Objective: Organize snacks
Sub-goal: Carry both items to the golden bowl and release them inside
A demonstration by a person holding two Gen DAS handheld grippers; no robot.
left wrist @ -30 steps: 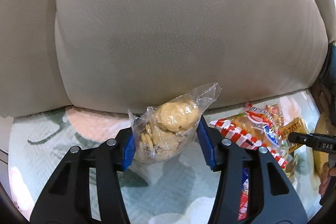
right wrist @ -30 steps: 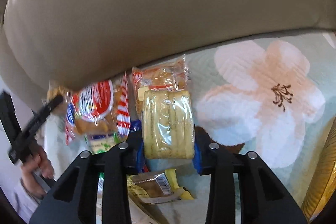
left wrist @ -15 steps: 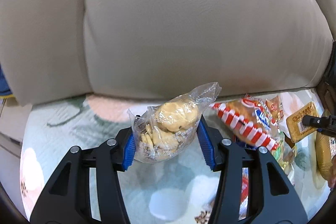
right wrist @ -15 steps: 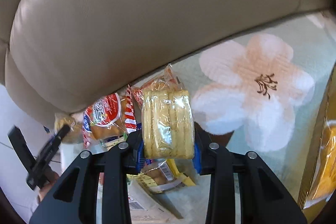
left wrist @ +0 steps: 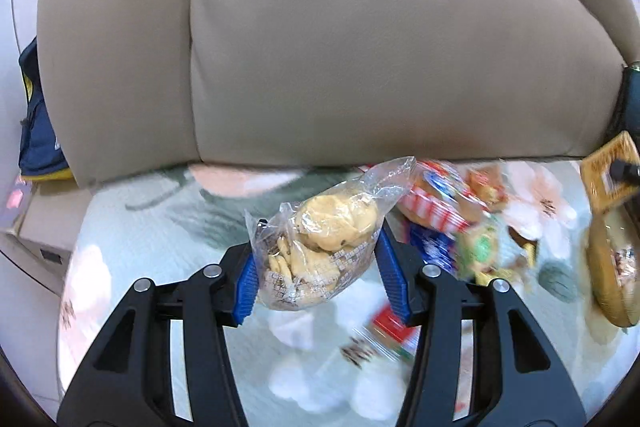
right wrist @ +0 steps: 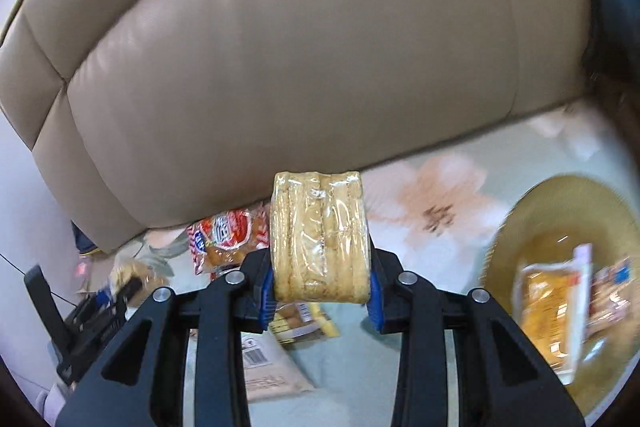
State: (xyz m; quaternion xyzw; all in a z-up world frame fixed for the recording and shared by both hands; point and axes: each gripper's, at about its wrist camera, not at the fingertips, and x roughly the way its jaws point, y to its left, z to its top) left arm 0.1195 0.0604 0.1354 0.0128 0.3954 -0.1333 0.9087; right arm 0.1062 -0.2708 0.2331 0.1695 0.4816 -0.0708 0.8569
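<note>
Clamping a clear bag of cookies (left wrist: pixel 320 251), the left gripper (left wrist: pixel 320 267) holds it aloft; the right gripper (right wrist: pixel 318 275) pinches a wrapped cracker stack (right wrist: pixel 318 235), likely bound for the woven basket (right wrist: pixel 520 215) at lower right.

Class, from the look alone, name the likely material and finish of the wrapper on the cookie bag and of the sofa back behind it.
Cookie bag: thin clear glossy plastic film, probably; cookies show through and it crinkles with glints. Sofa back: smooth beige leather or imitation leather, with soft sheen and stitched seams; which one cannot be told.
</note>
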